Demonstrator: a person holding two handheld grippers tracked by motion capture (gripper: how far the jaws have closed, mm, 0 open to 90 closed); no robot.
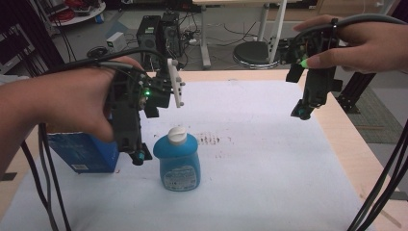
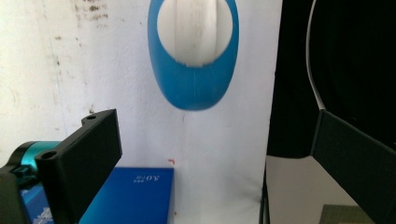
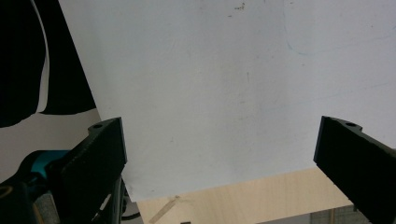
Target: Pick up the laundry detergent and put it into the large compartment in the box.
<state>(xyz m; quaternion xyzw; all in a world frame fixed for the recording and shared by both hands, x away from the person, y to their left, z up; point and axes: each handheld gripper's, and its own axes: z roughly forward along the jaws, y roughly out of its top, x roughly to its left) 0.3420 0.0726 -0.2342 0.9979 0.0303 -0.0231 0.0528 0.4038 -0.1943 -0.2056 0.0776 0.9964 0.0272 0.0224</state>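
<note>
Holding your left gripper (image 1: 137,156) wide open, you have it just left of the blue bottle (image 1: 179,161), which stands upright mid-desk on the white sheet (image 1: 269,144). A blue box (image 1: 84,151) lies beside it. Your right gripper (image 1: 302,113) hangs wide open, well apart, over the sheet's far right.

no lettering is showing clearly enough to read. the blue bottle (image 1: 179,161) is wearing a pale label (image 1: 180,178) on its front with small print, too blurred to make out. the blue box (image 1: 86,151) is carrying a white patch (image 1: 82,167) of tiny print near its lower edge in the high view, also unreadable; in the left gripper view its top (image 2: 135,196) is showing a few faint pale characters (image 2: 146,178), seen upside down and too soft to tell.
</note>
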